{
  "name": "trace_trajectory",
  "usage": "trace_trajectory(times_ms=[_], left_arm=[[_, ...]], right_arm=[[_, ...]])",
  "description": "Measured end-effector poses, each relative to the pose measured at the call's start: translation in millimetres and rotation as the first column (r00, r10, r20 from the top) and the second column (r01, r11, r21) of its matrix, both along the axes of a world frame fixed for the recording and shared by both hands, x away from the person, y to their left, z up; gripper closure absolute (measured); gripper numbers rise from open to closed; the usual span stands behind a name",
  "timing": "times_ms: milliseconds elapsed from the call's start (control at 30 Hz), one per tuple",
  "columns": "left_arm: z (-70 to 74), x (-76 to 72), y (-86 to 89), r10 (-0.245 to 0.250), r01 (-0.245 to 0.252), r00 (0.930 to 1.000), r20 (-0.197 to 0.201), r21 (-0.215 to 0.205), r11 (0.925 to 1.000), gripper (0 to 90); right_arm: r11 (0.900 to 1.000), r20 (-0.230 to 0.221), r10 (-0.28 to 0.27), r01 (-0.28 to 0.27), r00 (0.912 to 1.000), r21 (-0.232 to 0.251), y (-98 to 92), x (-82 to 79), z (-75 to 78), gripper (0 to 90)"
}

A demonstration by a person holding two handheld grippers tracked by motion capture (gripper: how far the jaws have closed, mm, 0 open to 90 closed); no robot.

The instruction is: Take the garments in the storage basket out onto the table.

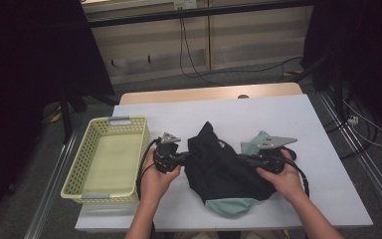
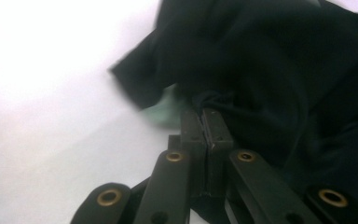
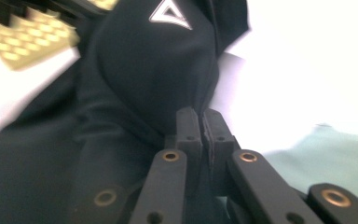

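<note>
Counter: white sheet over a pale wood top, wood edge bare along the far side.
Garment: black with mint-green lining, heaped at the counter's near middle, green hem toward the near edge.
Left gripper: jaws pressed together, pinching the garment's left edge; black fabric bunched at the tips in the left gripper view.
Right gripper: jaws pressed together on a fold of the garment's right side.
Basket: pale yellow, perforated, grey handles, at the counter's left, just beside the left hand.
Room: dim; dark drapes left and right, light wood panel at the far wall, black cables trailing across the grey floor.
</note>
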State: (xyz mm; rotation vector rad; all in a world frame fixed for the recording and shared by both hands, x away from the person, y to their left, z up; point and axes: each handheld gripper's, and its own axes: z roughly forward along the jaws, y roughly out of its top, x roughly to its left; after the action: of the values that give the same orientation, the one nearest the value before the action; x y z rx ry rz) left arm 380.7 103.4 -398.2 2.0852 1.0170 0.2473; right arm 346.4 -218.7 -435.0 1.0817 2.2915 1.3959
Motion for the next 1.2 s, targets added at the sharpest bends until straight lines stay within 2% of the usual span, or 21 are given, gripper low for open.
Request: trace_trajectory(times_ms=[67,167,200,267,300,333,367,400,433,467,500,600,767,900,967,1200], left_arm=[[-0.2,0.7,0.9,0.007,-0.007,1.0,-0.001,-0.026,0.9996,89.1],[-1.1,0.6,-0.2,0.008,-0.008,1.0,-0.003,-0.027,0.9996,89.0],[-1.1,0.5,-0.6,0.007,-0.007,1.0,0.002,-0.03,0.9995,88.9],[-0.4,-0.4,-1.7,0.006,-0.006,1.0,0.001,-0.048,0.9988,88.9],[0.3,-0.6,-1.7,-0.002,0.003,1.0,0.002,-0.045,0.999,88.9],[0.2,-0.8,-2.6,-0.003,0.003,1.0,-0.001,-0.061,0.9982,88.7],[-0.3,-0.8,-3.5,-0.005,0.005,1.0,-0.007,-0.074,0.9973,88.3],[-0.7,-0.8,-3.8,-0.005,0.005,1.0,0.001,-0.069,0.9976,86.1],[-1.5,-1.0,-3.9,0.001,0.0,0.9999,0.014,-0.062,0.9981,81.5],[-2.2,-1.0,-3.5,0.002,-0.002,1.0,0.005,-0.07,0.9976,77.9],[-2.6,-1.2,-2.8,0.001,-0.002,1.0,-0.007,-0.077,0.997,73.3],[-4.6,-2.0,-0.6,0.021,-0.02,0.9998,0.001,-0.107,0.9941,52.7],[-19.0,-3.4,-5.4,0.005,-0.008,0.9996,-0.029,-0.112,0.9937,35.9],[-31.9,-4.5,-13.0,-0.024,0.019,0.9985,-0.049,-0.094,0.9954,33.0],[-37.0,-4.8,-16.5,-0.03,0.026,0.9984,-0.049,-0.082,0.9963,30.5],[-48.1,-6.0,-24.0,-0.036,0.033,0.9982,-0.047,-0.064,0.9974,30.8]], right_arm=[[0.999,0.007,-0.021,0.021,0.9998,-0.024,-11.4,-3.2,1.6,87.8],[0.996,0.013,-0.077,0.077,0.997,-0.035,-28.4,-7.4,-0.8,87.8],[0.994,0.02,-0.099,0.1,0.9949,-0.039,-34.1,-8.5,-0.4,87.9],[0.987,0.046,-0.132,0.136,0.9902,-0.083,-43.6,-10.7,2.7,87.9],[0.983,0.058,-0.144,0.149,0.9879,-0.102,-47.9,-12.2,3.8,87.9],[0.981,0.061,-0.154,0.16,0.9862,-0.111,-51.5,-14.2,4.3,87.9],[0.981,0.055,-0.153,0.158,0.9867,-0.114,-53.9,-16.1,3.6,87.9],[0.981,0.048,-0.142,0.147,0.9888,-0.125,-54.4,-18.1,2.2,87.9],[0.977,0.048,-0.142,0.148,0.9887,-0.152,-53.6,-20.5,0.6,87.8],[0.975,0.041,-0.136,0.141,0.9899,-0.173,-52.8,-22.0,-1.4,87.8],[0.977,0.025,-0.13,0.132,0.9912,-0.167,-52.1,-22.7,-3.8,87.8],[0.977,0.006,-0.121,0.12,0.9927,-0.178,-49.8,-23.0,-10.7,87.7],[0.978,-0.027,-0.098,0.091,0.9949,-0.188,-45.1,-23.4,-18.0,87.6],[0.98,-0.032,-0.099,0.092,0.9945,-0.176,-46.0,-23.3,-18.8,87.5],[0.981,-0.034,-0.1,0.093,0.9944,-0.168,-46.7,-23.0,-19.5,87.4],[0.982,-0.03,-0.101,0.094,0.9945,-0.164,-46.4,-23.6,-20.1,87.1]])
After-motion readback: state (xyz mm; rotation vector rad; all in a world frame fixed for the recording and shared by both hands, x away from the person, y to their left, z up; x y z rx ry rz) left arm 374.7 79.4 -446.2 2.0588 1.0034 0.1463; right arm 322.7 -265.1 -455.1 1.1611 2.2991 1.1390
